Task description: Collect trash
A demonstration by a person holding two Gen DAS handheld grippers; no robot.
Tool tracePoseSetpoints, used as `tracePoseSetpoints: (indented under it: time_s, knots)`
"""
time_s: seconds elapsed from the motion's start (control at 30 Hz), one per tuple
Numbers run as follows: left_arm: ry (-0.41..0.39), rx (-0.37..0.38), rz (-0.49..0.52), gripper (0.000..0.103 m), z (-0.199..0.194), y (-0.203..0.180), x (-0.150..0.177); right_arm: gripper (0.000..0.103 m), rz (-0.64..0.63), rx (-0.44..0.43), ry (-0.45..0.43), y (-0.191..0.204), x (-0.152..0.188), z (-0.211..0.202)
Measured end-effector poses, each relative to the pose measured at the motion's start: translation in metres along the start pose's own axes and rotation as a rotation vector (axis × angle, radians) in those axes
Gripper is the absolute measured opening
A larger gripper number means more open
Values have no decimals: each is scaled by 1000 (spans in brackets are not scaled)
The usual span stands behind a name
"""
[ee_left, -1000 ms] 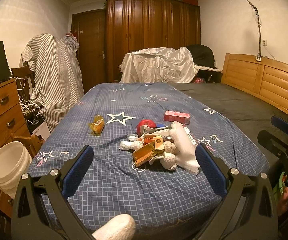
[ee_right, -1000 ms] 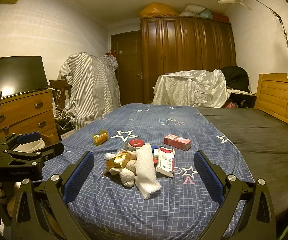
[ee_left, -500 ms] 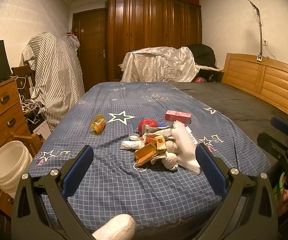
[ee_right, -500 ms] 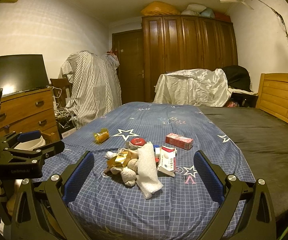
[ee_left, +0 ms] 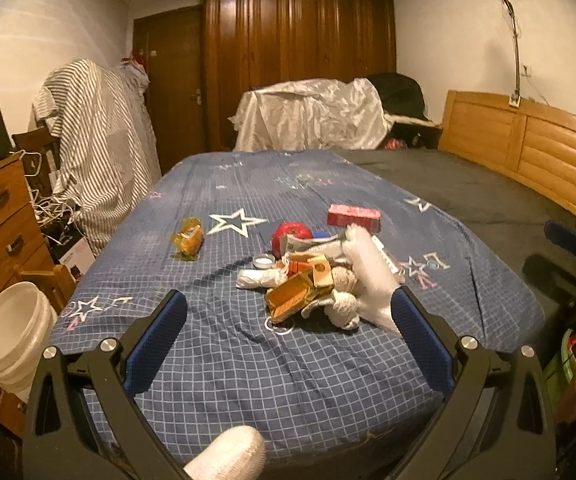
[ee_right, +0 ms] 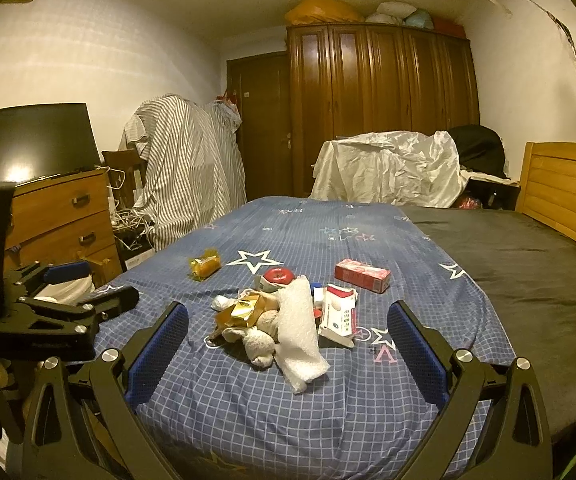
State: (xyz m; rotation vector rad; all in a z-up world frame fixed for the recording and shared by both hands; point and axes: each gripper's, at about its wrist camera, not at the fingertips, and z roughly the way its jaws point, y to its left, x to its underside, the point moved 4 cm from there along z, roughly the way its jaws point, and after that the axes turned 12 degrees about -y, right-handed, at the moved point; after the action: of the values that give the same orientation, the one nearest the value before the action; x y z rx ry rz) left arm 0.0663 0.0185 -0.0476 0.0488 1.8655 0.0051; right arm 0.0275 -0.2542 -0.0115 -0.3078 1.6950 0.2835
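- Left gripper point(ee_left: 288, 320): blue ribbed pads spread wide, holding nothing, low in the frame.
- Right gripper point(ee_right: 288, 334): likewise spread wide and empty.
- Trash pile point(ee_left: 320, 280): mid-frame on the checked, star-printed blue sheet point(ee_left: 247, 360); crumpled white foam wrap point(ee_right: 298, 332), gold foil carton point(ee_left: 292, 300), wadded tissue, red round lid point(ee_left: 290, 232).
- Red box point(ee_right: 362, 275): rectangular, right of the pile.
- Orange wrapper point(ee_left: 187, 238): crinkled, apart at left.
- White bucket point(ee_left: 11, 332): smooth plastic, lower left.

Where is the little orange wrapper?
The orange wrapper lies alone on the blue bedspread, left of the trash pile, beside a white star.
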Motion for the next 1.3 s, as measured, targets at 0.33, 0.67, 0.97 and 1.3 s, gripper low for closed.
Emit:
tracePoseSetpoints:
  time_s: [0.33,0.67,0.97,1.3]
  knots:
    - [192,44,98,98,75,28,48,99,-3,-28,80,-7,29,31]
    - [342,276,88,82,151,35,66,96,-65,-142,366,-26,110,124]
    - [509,528,9,42,155,-21,100,62,-54,-192,516,-30,155,203]
    - [492,427,-230,48,196,-26,92,50,56,-145,502,-45,158,196]
